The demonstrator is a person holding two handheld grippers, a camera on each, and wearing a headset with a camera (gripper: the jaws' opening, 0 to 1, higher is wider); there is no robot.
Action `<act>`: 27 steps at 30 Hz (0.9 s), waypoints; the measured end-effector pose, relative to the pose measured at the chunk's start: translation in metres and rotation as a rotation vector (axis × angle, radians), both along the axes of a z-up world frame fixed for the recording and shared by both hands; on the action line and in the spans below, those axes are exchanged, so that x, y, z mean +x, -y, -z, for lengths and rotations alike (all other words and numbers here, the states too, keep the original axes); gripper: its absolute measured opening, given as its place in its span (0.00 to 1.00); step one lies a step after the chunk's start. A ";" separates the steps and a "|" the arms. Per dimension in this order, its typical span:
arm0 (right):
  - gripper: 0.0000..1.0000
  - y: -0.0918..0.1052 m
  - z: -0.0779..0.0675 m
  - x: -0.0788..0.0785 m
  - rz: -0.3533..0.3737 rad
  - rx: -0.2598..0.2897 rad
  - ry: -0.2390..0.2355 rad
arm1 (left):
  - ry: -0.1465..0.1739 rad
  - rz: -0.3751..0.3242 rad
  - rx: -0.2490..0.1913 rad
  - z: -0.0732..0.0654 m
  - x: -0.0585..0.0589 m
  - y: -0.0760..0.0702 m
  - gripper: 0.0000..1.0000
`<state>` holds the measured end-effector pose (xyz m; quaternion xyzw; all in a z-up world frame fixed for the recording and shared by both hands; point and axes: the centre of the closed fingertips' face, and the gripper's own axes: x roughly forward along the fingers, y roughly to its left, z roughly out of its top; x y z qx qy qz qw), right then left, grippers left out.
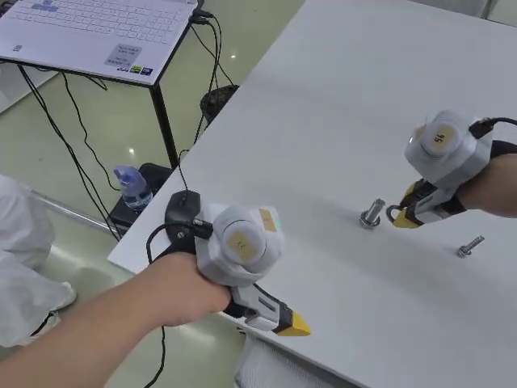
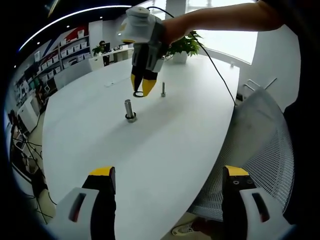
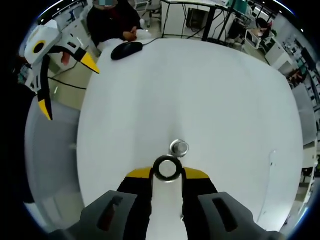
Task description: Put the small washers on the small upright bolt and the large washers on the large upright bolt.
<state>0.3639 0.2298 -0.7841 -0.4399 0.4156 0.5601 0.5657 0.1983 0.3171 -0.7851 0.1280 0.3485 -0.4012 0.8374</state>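
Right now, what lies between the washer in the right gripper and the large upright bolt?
Nothing. In the right gripper view, a short strip of bare table shows between the washer and the large bolt; the head view agrees.

In the head view, the laptop (image 1: 89, 32) is cut off by the top and left edges. The table (image 1: 323, 121) runs past the right and bottom edges. The left gripper (image 1: 291, 324) shows one yellow tip, and its other jaw is hidden behind its body. The washer (image 1: 393, 215) is half hidden by the right gripper (image 1: 406, 208). In the left gripper view, the small bolt (image 2: 163, 90) is too small to show threads. In the right gripper view, the large bolt (image 3: 179, 147) is seen end-on, so its shaft is hidden.
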 end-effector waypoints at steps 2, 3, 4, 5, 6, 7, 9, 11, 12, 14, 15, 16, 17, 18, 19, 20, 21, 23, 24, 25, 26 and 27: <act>0.22 -0.003 -0.001 0.004 0.002 0.004 0.005 | -0.002 0.004 0.005 0.001 0.000 0.000 0.88; 0.22 -0.004 -0.001 0.005 0.004 0.005 0.003 | -0.002 0.006 0.006 0.001 0.000 0.000 0.88; 0.22 -0.005 -0.001 0.006 0.004 0.005 0.002 | -0.002 0.006 0.007 0.001 0.000 -0.001 0.88; 0.22 -0.006 0.000 0.009 0.006 0.007 0.008 | -0.002 0.005 0.005 0.000 0.001 -0.001 0.88; 0.22 -0.007 0.000 0.011 0.006 0.007 0.010 | -0.002 0.004 0.003 0.000 0.001 -0.001 0.88; 0.22 -0.008 0.001 0.013 0.009 0.005 0.010 | -0.002 0.003 0.003 0.000 0.002 -0.002 0.88; 0.22 -0.009 0.003 0.016 0.013 0.004 0.008 | -0.004 0.006 0.010 0.001 0.003 -0.003 0.88; 0.22 -0.010 0.005 0.017 0.012 0.000 0.004 | -0.004 0.007 0.011 0.000 0.005 -0.003 0.87; 0.22 -0.012 0.005 0.017 0.013 0.003 0.004 | -0.006 0.007 0.010 0.001 0.005 -0.003 0.87; 0.22 -0.014 0.007 0.018 0.011 0.005 0.001 | -0.005 0.008 0.013 0.001 0.006 -0.004 0.87; 0.22 -0.015 0.007 0.019 0.010 0.004 0.000 | -0.005 0.008 0.013 0.000 0.006 -0.004 0.87; 0.22 -0.016 0.008 0.019 0.009 0.003 0.000 | -0.007 0.007 0.012 0.000 0.007 -0.004 0.87; 0.22 -0.017 0.010 0.020 0.009 0.002 -0.001 | -0.008 0.007 0.011 0.001 0.007 -0.005 0.87; 0.22 -0.018 0.010 0.021 0.008 0.001 -0.002 | -0.010 0.007 0.013 0.001 0.007 -0.005 0.87; 0.22 -0.019 0.012 0.022 0.009 -0.001 -0.004 | -0.012 0.008 0.015 0.002 0.007 -0.005 0.86; 0.22 -0.019 0.013 0.022 0.011 -0.004 -0.007 | -0.013 0.008 0.016 0.003 0.007 -0.006 0.86; 0.22 -0.019 0.014 0.022 0.010 -0.007 -0.006 | -0.014 0.008 0.017 0.003 0.008 -0.006 0.86; 0.22 -0.020 0.016 0.023 0.007 -0.011 -0.009 | -0.015 0.006 0.015 0.003 0.008 -0.007 0.86; 0.22 -0.020 0.017 0.023 0.005 -0.014 -0.010 | -0.017 0.004 0.013 0.003 0.008 -0.007 0.85; 0.22 -0.020 0.018 0.024 0.003 -0.017 -0.007 | -0.019 0.003 0.013 0.004 0.009 -0.007 0.85; 0.22 -0.020 0.018 0.025 0.003 -0.018 -0.007 | -0.020 0.004 0.015 0.004 0.008 -0.008 0.85; 0.22 -0.020 0.019 0.025 0.004 -0.021 -0.008 | -0.021 0.004 0.017 0.005 0.008 -0.008 0.85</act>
